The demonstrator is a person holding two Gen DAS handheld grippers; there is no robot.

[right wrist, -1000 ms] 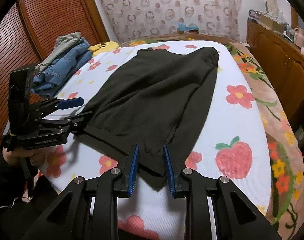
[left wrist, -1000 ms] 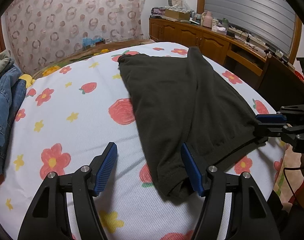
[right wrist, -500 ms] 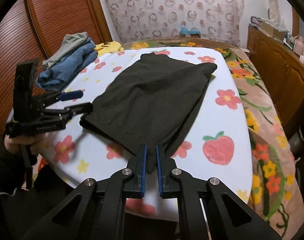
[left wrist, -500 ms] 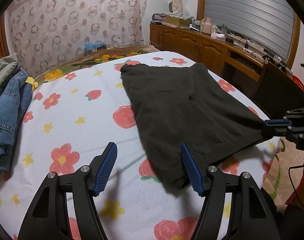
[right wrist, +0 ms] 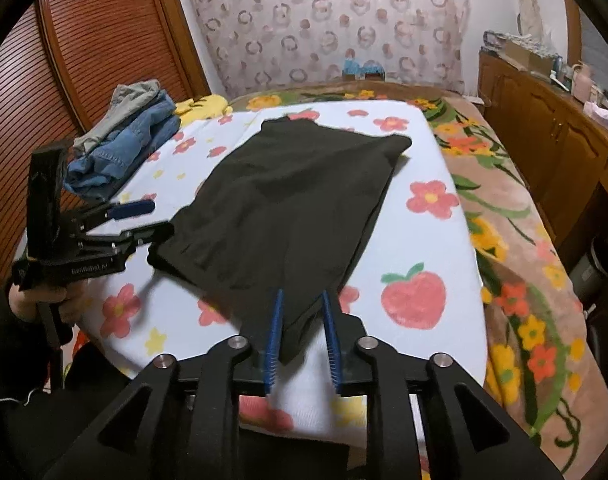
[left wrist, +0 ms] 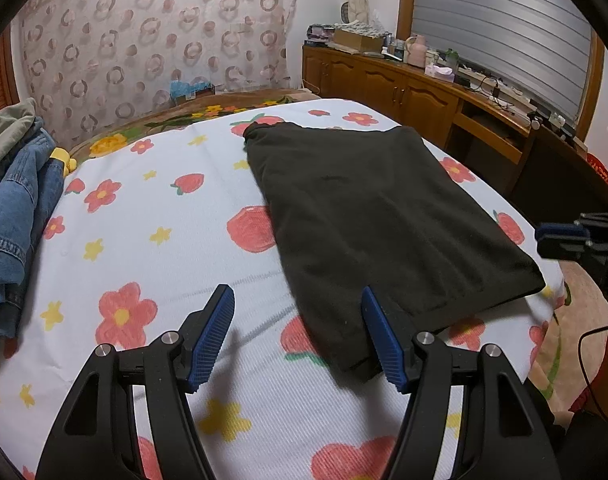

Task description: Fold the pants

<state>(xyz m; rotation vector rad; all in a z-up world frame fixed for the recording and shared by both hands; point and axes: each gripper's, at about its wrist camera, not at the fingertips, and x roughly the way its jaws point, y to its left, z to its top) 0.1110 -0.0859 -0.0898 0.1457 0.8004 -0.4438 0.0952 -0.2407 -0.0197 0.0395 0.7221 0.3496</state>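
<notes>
While both grippers' jaws gape, one pair of pants lies near two stacked garments.

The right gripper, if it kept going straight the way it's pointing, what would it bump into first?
Most likely the black pants. The right gripper points down at the bed, its jaws have just been opening, and the pants' near corner lies between its pads. How far above the cloth it hangs is hard to tell.

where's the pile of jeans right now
The jeans lie at the bed's far left edge in the right wrist view, by the wooden door, left of the black pants.
</notes>
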